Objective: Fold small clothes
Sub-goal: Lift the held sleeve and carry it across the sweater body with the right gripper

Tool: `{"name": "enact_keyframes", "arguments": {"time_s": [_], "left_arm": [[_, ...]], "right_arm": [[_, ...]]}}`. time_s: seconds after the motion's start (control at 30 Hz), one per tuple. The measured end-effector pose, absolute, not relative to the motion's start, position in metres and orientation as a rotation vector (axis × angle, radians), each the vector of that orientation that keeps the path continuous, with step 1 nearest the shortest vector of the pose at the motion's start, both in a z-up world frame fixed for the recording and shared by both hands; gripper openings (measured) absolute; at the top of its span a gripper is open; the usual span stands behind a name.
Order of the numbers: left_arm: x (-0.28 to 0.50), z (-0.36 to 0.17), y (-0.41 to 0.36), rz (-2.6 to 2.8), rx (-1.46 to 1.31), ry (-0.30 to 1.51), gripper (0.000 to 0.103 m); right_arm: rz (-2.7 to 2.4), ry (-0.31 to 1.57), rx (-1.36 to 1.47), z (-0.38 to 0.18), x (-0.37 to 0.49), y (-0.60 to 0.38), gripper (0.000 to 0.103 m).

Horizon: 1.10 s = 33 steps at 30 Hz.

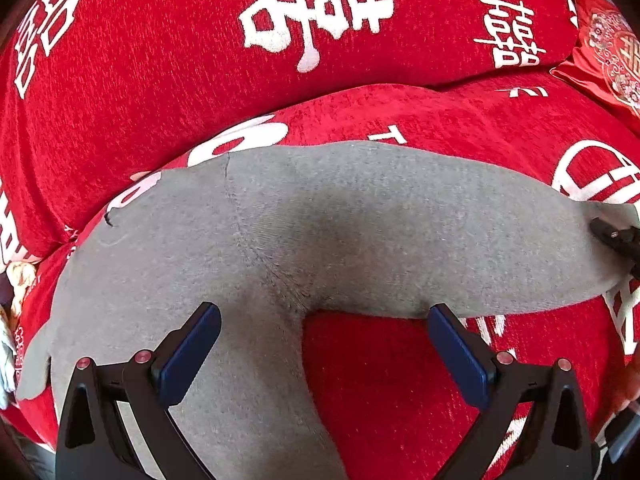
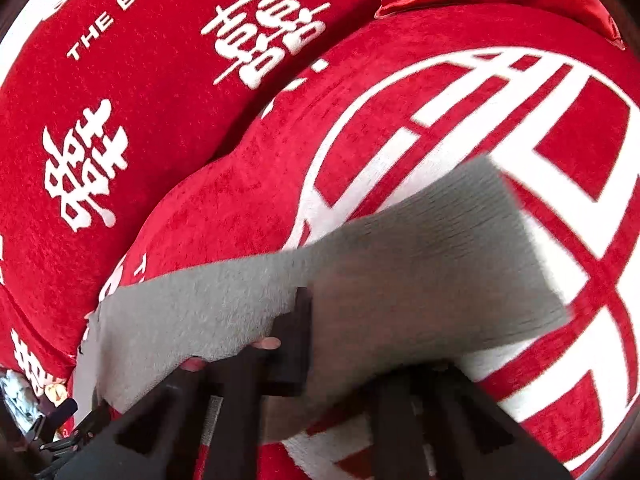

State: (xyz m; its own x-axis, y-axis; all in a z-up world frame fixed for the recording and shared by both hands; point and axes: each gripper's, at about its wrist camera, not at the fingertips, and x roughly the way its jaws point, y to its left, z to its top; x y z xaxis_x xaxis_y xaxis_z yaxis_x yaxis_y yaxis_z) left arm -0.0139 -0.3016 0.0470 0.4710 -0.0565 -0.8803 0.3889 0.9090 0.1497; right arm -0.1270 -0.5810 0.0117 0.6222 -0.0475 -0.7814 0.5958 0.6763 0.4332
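- Nearest the left wrist camera: left tongs (image 1: 324, 354), blue pads spread wide apart, nothing between them, hovering just above the near edge of the grey sock (image 1: 304, 224).
- Grey sock lying flat on the red sofa cushion (image 1: 460, 120), bent at the heel, one leg running off to the right, the other coming near toward the camera under the left pad.
- At the far right end of the sock, in the left wrist view, a dark tip of the right tongs (image 1: 614, 238) touching the cloth.
- In the right wrist view: right tongs (image 2: 304, 344) brought together and clamped on the sock (image 2: 420, 264) near its ribbed cuff end, cloth lifted and blurred above the cushion's white pattern.
- Around the sock: red sofa back (image 1: 160, 60) with white characters, far side; a red embroidered pillow (image 1: 604, 44) at the far right corner.
- At the far left edge, pale floral cloth (image 1: 18, 280), too small to tell apart.
- Step in hand, by judgement: start of the fold, cuff end gripped and ready to be carried over the rest of the sock.
- Next move probably calls for: lifting the cuff end across toward the toe end, left tongs pinning or steadying the heel bend so the sock does not slide on the plush cover.
- Risk: soft, stretchy knit likely to drag and bunch rather than crease cleanly.
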Motion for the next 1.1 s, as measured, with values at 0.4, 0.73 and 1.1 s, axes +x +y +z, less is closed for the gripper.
{"name": "enact_keyframes", "arguments": {"time_s": [0.4, 0.73, 1.1], "left_arm": [[0.023, 0.021, -0.293, -0.286, 0.278, 1.141, 0.103], [0.024, 0.036, -0.240, -0.293, 0.129, 1.141, 0.103], [0.019, 0.040, -0.145, -0.241, 0.029, 1.127, 0.103]], "right_arm": [[-0.464, 0.782, 0.577, 0.041, -0.132, -0.564, 0.005], [-0.419, 0.735, 0.476, 0.096, -0.127, -0.532, 0.005], [-0.328, 0.698, 0.308, 0.156, -0.082, -0.432, 0.005]]}}
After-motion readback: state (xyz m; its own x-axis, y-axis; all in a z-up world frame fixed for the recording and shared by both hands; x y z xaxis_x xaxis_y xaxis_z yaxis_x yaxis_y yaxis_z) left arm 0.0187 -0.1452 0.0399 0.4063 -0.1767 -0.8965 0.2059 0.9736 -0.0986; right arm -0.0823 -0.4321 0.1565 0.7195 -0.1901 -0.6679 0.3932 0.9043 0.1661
